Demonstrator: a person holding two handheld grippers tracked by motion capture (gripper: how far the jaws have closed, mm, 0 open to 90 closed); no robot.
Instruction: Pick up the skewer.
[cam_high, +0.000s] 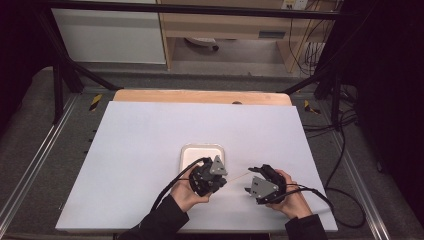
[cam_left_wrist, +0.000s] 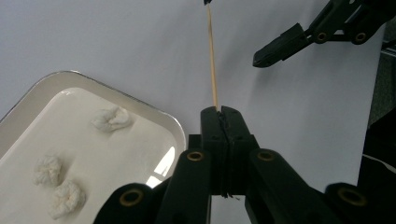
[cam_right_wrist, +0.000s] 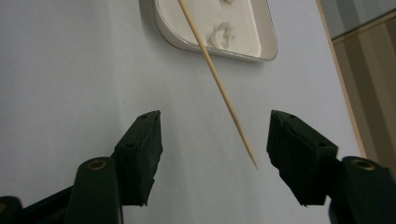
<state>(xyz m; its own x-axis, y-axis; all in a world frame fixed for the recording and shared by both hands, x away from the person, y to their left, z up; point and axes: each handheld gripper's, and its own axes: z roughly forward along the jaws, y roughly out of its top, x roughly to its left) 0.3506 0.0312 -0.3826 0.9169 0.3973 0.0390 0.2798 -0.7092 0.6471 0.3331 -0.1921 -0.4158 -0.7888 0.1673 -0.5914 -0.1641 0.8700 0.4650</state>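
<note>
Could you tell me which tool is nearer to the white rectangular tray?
Left. The left tool sits at the white rectangular tray's near edge; the right tool is farther off to its right.

The tray (cam_high: 202, 150) sits just behind the left gripper (cam_high: 220, 181); a skewer (cam_high: 239, 176) spans the gap toward the right gripper (cam_high: 248, 188). Bare table (cam_high: 140, 140) lies elsewhere.

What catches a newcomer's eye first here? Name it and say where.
A thin wooden skewer held shut in the left gripper points across the white table toward the right gripper, whose jaws stand apart around its tip. Beside the left gripper sits a white tray holding three white cotton-like lumps.
</note>
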